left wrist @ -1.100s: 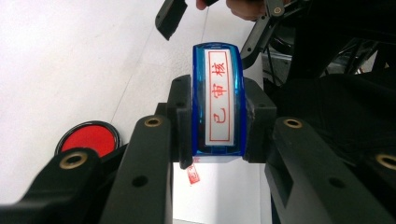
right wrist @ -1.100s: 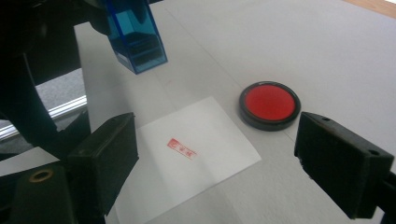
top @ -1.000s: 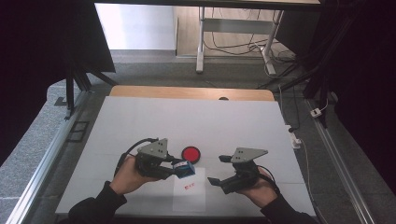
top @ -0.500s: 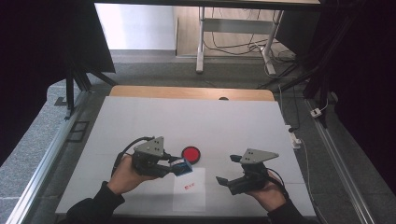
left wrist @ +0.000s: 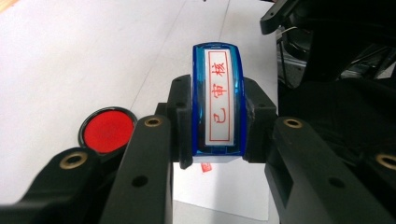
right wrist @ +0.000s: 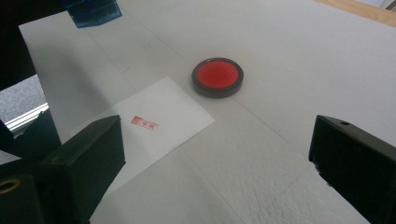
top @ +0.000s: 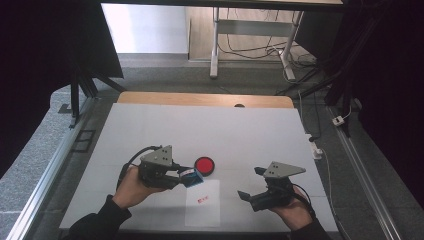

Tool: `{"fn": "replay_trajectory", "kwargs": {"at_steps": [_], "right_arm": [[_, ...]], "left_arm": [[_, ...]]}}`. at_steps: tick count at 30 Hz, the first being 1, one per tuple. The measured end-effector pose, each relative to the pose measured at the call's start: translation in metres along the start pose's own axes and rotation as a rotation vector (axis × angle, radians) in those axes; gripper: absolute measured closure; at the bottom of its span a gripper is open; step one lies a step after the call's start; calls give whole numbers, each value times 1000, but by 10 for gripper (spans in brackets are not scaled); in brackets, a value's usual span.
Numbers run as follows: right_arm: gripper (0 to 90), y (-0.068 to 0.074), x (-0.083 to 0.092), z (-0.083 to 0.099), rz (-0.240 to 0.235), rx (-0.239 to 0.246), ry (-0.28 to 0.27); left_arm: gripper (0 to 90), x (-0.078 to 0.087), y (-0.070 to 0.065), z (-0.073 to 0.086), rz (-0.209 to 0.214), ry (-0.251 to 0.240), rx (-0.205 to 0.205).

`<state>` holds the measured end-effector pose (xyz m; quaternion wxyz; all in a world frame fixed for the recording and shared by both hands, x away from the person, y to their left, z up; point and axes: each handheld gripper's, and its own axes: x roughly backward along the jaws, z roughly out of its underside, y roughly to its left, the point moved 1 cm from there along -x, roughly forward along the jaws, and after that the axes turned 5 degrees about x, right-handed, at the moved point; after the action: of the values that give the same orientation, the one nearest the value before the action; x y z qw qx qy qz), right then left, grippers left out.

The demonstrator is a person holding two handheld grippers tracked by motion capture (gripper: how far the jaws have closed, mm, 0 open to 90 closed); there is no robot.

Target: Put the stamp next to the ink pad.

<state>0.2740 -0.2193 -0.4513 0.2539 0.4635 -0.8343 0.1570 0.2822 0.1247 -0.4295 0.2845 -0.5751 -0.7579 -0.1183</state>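
Blue translucent plastic stamp (left wrist: 217,100), a narrow rectangular block with a white label bearing red characters, is sitting clamped between the black fingers of the left gripper (top: 187,176). The stamp is hanging just above the upper edge of the paper sheet (top: 202,202), a smooth white rectangle lying flat on the matte white counter (top: 210,130) and carrying 1 small red rectangular imprint (right wrist: 144,123). The ink pad (top: 204,165), a shallow round black dish, is holding a flat red pad and is resting just beyond the sheet, beside the stamp. The left hand (top: 131,186) is wrapping the gripper body from below, pointing it level toward the ink pad. The right gripper (top: 253,183) is lying well to the right of the sheet, angled toward it in the right hand (top: 292,210); its blocky black fingers (right wrist: 88,154) have just been opening and are standing wide apart with nothing between them.
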Motion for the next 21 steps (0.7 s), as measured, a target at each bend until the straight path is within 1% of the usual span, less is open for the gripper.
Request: {"fn": "replay_trajectory", "kwargs": {"at_steps": [5, 6, 11, 13, 16, 21], "right_arm": [[29, -1, 6, 5, 31, -6, 4], [29, -2, 7, 5, 31, -10, 1], [24, -4, 13, 10, 49, -24, 1], [20, -5, 15, 11, 62, -26, 9], [11, -6, 18, 13, 74, -35, 5], [0, -8, 24, 17, 109, -50, 5]], "left_arm": [[696, 6, 3, 5, -21, 0, 15], [696, 7, 3, 6, -26, -5, 22], [696, 12, 4, 9, -43, -9, 31], [696, 14, 5, 11, -53, -10, 38], [696, 17, 5, 13, -65, -13, 49], [696, 24, 7, 17, -90, -19, 65]]}}
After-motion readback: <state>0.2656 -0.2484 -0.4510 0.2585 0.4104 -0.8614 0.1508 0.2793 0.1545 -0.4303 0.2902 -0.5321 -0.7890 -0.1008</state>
